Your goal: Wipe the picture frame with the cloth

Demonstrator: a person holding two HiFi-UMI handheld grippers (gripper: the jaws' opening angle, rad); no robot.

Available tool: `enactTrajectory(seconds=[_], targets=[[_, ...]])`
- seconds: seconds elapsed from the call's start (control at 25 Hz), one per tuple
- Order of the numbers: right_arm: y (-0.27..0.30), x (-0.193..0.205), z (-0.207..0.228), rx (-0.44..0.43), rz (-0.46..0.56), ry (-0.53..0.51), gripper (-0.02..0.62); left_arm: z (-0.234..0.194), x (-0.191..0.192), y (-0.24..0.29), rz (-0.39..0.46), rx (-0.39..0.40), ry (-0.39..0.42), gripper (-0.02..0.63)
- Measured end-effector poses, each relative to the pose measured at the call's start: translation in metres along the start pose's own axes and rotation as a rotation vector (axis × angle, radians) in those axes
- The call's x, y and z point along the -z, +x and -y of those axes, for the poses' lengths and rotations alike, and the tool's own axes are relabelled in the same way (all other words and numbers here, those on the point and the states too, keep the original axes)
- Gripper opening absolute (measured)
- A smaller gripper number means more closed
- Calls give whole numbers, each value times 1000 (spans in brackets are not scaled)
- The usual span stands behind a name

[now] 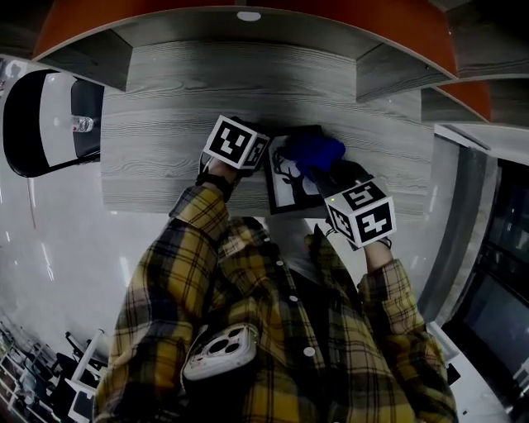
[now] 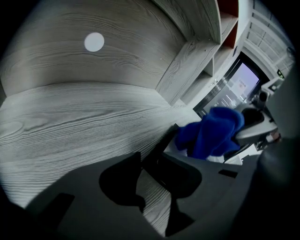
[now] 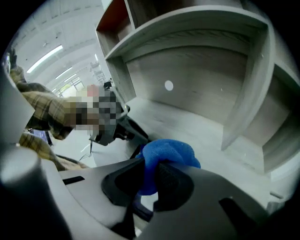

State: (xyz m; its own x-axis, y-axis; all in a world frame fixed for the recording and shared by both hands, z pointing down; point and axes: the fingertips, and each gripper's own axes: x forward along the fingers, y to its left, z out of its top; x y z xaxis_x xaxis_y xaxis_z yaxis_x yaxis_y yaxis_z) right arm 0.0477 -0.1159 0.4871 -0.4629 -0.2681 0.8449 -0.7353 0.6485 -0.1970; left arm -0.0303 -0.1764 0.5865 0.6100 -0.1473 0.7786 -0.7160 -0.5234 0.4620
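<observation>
A black picture frame (image 1: 285, 183) with a white print lies on the grey wood desk (image 1: 165, 140). My left gripper (image 1: 266, 165) sits at the frame's left edge. In the left gripper view the jaws (image 2: 150, 161) are closed on the frame's black rim (image 2: 168, 139). A blue cloth (image 1: 316, 152) rests bunched on the frame's upper right part. My right gripper (image 1: 321, 172) is shut on that cloth (image 3: 166, 153), with the blue wad bulging out past the jaws (image 3: 150, 176). The cloth (image 2: 211, 132) hides part of the print.
Grey shelf walls and a back panel with a white disc (image 1: 248, 16) enclose the desk. A black and white chair (image 1: 41, 124) stands at the left. A lit screen (image 2: 236, 86) is off to the right. The person's plaid shirt holds a phone (image 1: 219, 351).
</observation>
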Motion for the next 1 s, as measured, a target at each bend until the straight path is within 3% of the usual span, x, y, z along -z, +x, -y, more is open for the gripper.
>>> enactTrajectory(seconds=[0.12, 0.24, 0.4, 0.56, 0.72, 1.0], targets=[[10, -41, 11, 34, 67, -33, 52, 3, -2, 1, 14, 13, 7, 121], [40, -49, 25, 76, 51, -43, 52, 3, -3, 1, 19, 24, 11, 120], [86, -9, 34, 93, -80, -3, 52, 3, -2, 1, 11, 19, -1, 118], [98, 13, 27, 69, -64, 70, 52, -1, -2, -2, 14, 5, 3, 118], [93, 26, 16, 2, -117, 112, 52, -2, -2, -1, 16, 2, -3, 118], [80, 58, -10, -72, -173, 119, 52, -1, -1, -1, 17, 0, -8, 118]])
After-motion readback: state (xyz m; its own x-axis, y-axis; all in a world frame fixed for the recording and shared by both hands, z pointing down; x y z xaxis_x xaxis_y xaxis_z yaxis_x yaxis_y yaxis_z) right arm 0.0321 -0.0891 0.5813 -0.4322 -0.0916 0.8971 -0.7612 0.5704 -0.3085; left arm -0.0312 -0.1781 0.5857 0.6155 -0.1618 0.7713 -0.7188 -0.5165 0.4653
